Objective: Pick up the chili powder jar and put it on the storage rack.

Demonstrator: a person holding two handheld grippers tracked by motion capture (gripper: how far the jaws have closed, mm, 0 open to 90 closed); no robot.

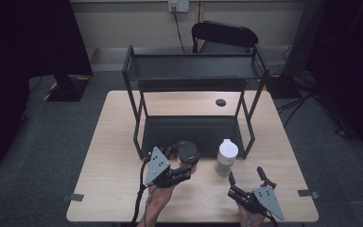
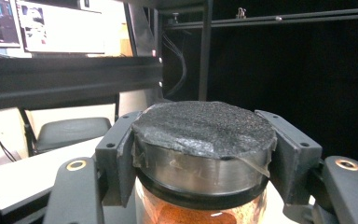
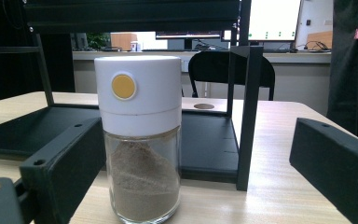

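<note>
A glass jar (image 1: 186,152) with a dark lid and orange-red powder inside hangs a little above the table, at the front of the black rack. My left gripper (image 1: 182,162) is shut on it. In the left gripper view both jaws press the sides of the jar's lid (image 2: 204,135). A white-capped glass jar (image 1: 227,156) of brown powder stands upright on the table to its right. My right gripper (image 1: 245,173) stands open just in front of that jar. In the right gripper view the white-capped jar (image 3: 140,135) stands beyond the left jaw, apart from both.
A black two-tier rack (image 1: 191,67) stands on the wooden table (image 1: 113,142), its lower tray (image 1: 189,132) just behind both jars. Its front right post (image 3: 247,116) rises close to the white-capped jar. A black chair (image 1: 224,35) sits beyond the table.
</note>
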